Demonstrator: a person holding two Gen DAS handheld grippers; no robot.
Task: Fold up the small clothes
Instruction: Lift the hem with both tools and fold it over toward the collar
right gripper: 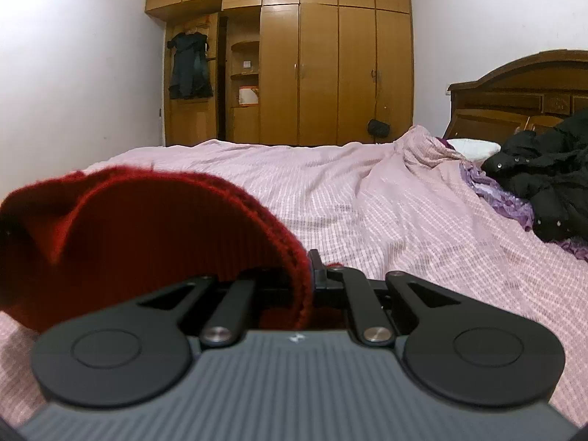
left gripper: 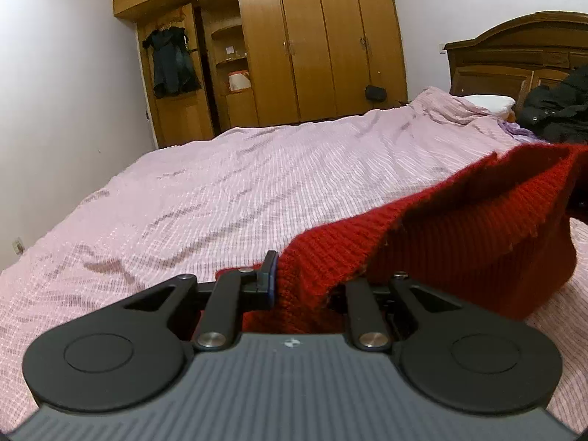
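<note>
Left claw (left gripper: 294, 279): jaws closed down on the edge of the red knit garment (left gripper: 459, 228). Only the left finger (left gripper: 267, 275) shows; the other one is buried under the knit, so I can't see the exact gap, but the fabric runs straight between them.

Right claw (right gripper: 305, 275): same story. Jaws pinched on the ribbed edge of the same red knit (right gripper: 147, 235); right finger (right gripper: 318, 270) is visible, left one is covered by cloth.

Garment position: held up between my two claws, above the pink bedspread (left gripper: 220, 191). From the left camera it stretches off to the right, from the right camera off to the left. It sags in the middle and is doubled over, with the ribbed edge on top. The lower part seems to touch the bedspread, can't confirm.

Background: wooden wardrobe (right gripper: 330, 73) along the far wall, dark garment (right gripper: 190, 66) hanging on its left section. Carved wooden headboard (right gripper: 522, 95) on the right. Black jacket (right gripper: 551, 180) and purple cloth (right gripper: 496, 194) are piled near the headboard, well apart from the red knit.
</note>
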